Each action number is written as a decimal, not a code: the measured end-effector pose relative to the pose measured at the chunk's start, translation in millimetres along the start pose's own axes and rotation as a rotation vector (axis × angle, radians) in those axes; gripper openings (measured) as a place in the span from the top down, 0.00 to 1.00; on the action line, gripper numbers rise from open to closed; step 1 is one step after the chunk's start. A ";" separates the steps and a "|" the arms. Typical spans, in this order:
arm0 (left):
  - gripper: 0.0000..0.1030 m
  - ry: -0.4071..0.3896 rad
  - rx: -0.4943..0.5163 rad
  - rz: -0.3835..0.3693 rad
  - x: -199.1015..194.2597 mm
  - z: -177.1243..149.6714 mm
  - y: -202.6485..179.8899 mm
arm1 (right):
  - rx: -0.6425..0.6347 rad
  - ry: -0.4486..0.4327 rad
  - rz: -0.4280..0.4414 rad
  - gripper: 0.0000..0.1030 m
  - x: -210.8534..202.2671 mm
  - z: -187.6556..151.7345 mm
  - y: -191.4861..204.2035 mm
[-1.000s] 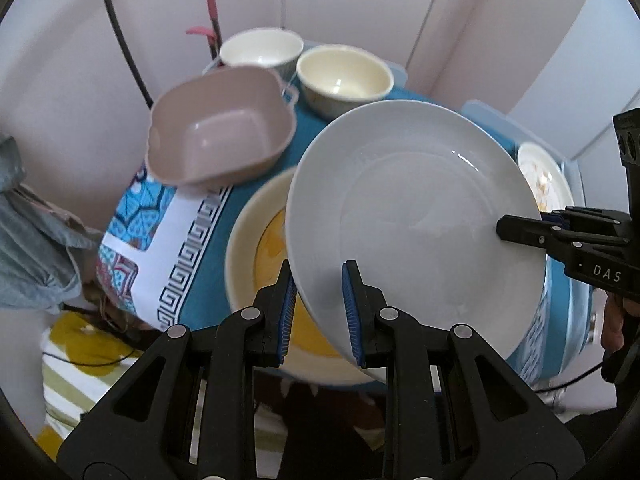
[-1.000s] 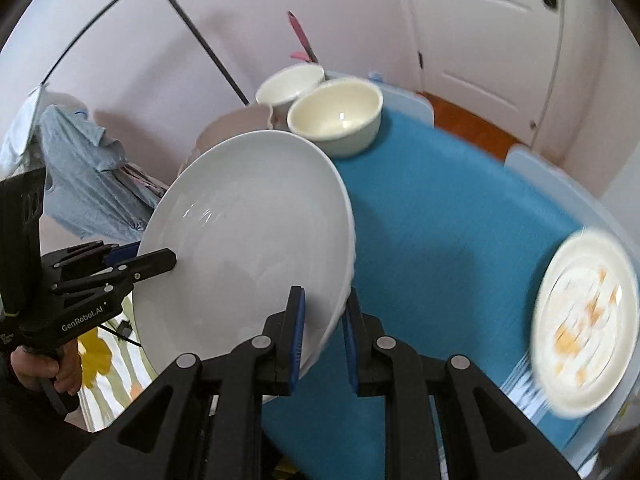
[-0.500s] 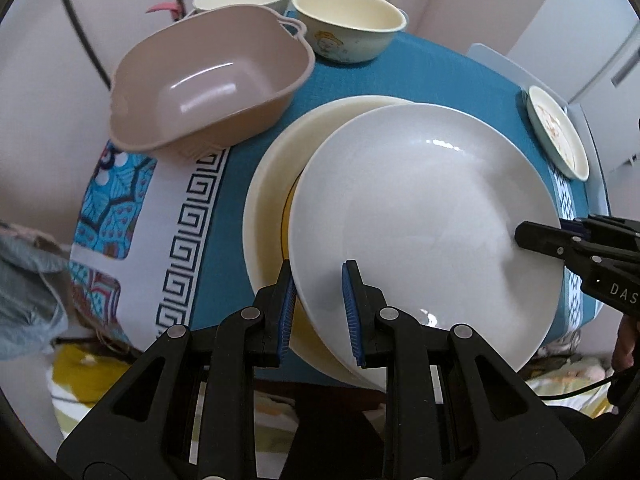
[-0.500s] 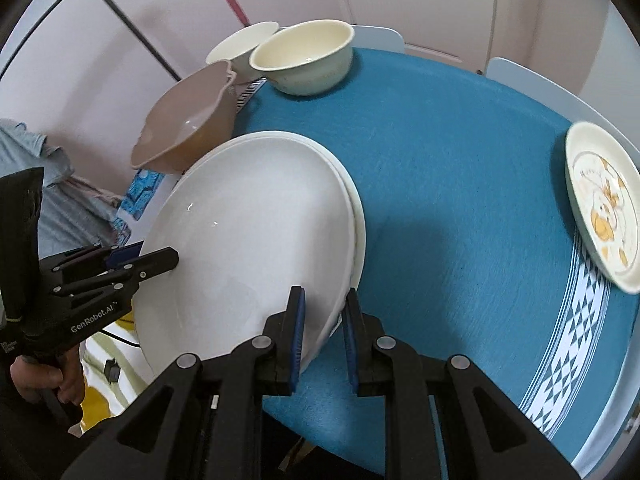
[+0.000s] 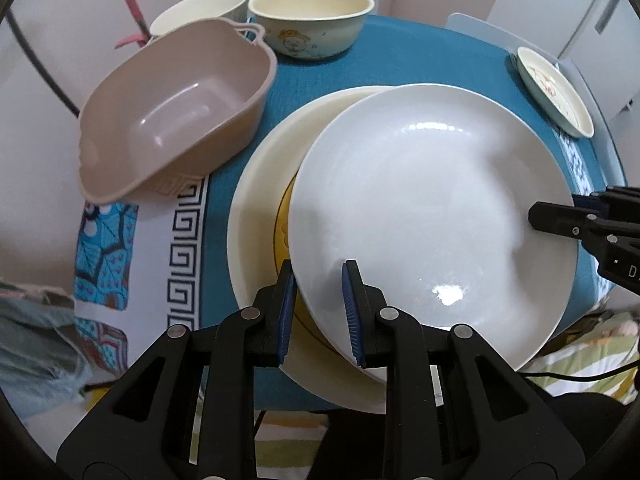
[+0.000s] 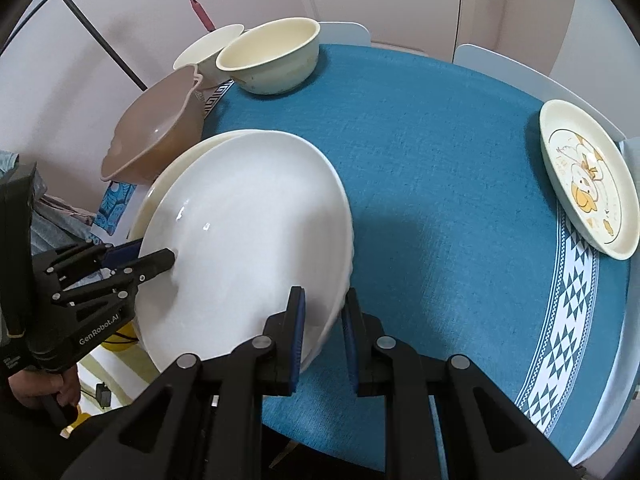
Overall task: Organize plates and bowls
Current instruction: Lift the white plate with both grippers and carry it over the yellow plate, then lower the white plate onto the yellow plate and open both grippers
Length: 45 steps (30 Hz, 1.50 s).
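Note:
Both grippers hold one large white plate (image 5: 432,208) by opposite rims, just above a cream plate (image 5: 260,208) with a yellow centre on the blue tablecloth. My left gripper (image 5: 318,284) is shut on the white plate's near rim. My right gripper (image 6: 322,308) is shut on its other rim; the plate (image 6: 248,232) covers most of the cream plate (image 6: 200,148) in that view. A brown handled bowl (image 5: 176,108) sits left of the stack. A cream bowl (image 5: 308,16) and a white bowl (image 5: 196,8) stand at the back.
A small cream plate with a cartoon print (image 6: 588,176) lies at the table's right edge (image 5: 554,88). A pink utensil (image 5: 130,4) stands behind the bowls. The round table (image 6: 440,168) drops off close behind the stack, with cloth and cables below.
Both grippers have lowered the white plate from a raised tilt down toward the cream plate. It now lies nearly flat over it.

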<state>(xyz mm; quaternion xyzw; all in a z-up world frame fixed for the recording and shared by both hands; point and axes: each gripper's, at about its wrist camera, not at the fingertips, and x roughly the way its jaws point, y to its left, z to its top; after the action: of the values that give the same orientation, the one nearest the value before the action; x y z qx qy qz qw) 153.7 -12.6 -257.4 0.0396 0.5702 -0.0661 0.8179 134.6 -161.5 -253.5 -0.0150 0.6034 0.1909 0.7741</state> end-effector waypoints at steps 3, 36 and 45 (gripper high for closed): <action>0.80 -0.011 0.055 0.062 -1.2 0.3 -6.0 | -0.009 0.002 -0.013 0.84 1.5 -1.0 4.0; 0.80 -0.053 0.215 0.281 -8.0 -6.9 -31.7 | -0.102 -0.010 -0.118 0.84 2.0 -0.2 18.7; 0.80 -0.062 0.206 0.302 -10.8 -8.3 -31.1 | -0.103 -0.009 -0.111 0.84 2.5 0.7 18.1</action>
<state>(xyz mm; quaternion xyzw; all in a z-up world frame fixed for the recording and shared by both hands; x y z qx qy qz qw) 137.5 -41.5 -249.8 0.2060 0.5224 -0.0018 0.8274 130.1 -143.9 -252.0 -0.0872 0.5874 0.1785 0.7845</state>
